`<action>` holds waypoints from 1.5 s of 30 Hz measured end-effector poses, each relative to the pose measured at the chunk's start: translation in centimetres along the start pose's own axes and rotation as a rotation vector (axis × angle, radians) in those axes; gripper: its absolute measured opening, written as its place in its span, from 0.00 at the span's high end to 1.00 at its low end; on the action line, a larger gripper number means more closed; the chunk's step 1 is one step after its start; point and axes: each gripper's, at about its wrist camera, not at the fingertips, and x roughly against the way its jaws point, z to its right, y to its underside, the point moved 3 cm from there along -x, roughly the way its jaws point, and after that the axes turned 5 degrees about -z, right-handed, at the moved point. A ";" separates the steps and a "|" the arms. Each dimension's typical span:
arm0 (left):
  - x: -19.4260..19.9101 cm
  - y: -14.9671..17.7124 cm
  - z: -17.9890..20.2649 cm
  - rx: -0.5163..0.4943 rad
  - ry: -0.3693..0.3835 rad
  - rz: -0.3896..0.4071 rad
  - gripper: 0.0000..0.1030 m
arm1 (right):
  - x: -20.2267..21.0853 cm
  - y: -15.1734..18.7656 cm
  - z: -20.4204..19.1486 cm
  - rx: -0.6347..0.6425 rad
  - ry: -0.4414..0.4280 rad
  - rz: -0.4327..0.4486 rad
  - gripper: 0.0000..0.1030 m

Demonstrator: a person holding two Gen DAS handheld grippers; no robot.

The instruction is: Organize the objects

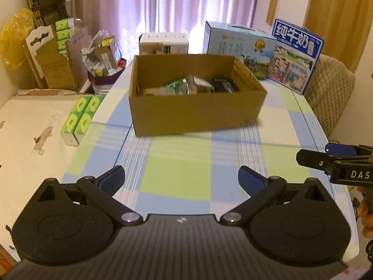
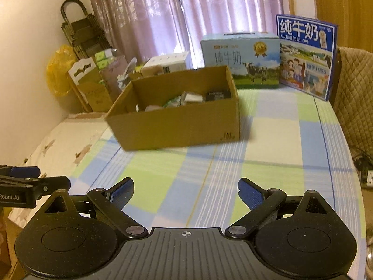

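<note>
1. Cardboard box (image 1: pixel 195 114): plain brown, rectangular, top open with no flaps showing; a small dark mark sits low on its near face toward the right corner. It stands on the counter (image 1: pixel 177 177) about mid-way back, well apart from both grippers. In the right wrist view the same box (image 2: pixel 177 126) is seen turned, its near left corner pointing forward.
2. Contents of the box: a jumble of small items, blurred. A green-and-white packet (image 1: pixel 177 84) lies near the middle, a black carton (image 1: pixel 223 84) at the right end, and a pale item at the left end; the rest cannot be told apart.
3. Counter: covered with a cloth checked in blue, light green and white; the stretch between box and grippers is bare.
4. Left gripper (image 1: pixel 181 179): black frame, blue pads, jaws spread wide, holding nothing, above the near part of the counter.
5. Right gripper (image 2: pixel 185 190): same make, jaws likewise spread wide and empty, beside the left one; its tip shows at the right edge of the left wrist view.
6. Light blue milk carton (image 1: pixel 235 46): cow picture on its side, standing just behind the box, far right.
7. Dark blue milk carton (image 1: pixel 296 53): large white characters, upright, to the right of the light blue one.
8. White box (image 1: pixel 163 43): behind the cardboard box, far centre.
9. Green tissue packs (image 1: pixel 81 116): a block lying left of the counter on a pale patterned surface.
10. Pink curtain (image 1: pixel 163 4): across the far wall.
</note>
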 end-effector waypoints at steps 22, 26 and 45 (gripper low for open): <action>4.5 8.3 -0.1 -0.020 0.015 -0.049 0.01 | 4.9 7.1 -3.4 0.021 0.013 -0.023 0.09; 4.5 8.6 0.5 0.002 0.004 -0.058 0.01 | 5.0 7.1 -2.7 0.032 0.000 -0.030 0.09; 4.9 9.8 3.1 0.034 -0.035 -0.064 0.01 | 4.8 7.8 -1.0 0.063 -0.042 -0.063 0.09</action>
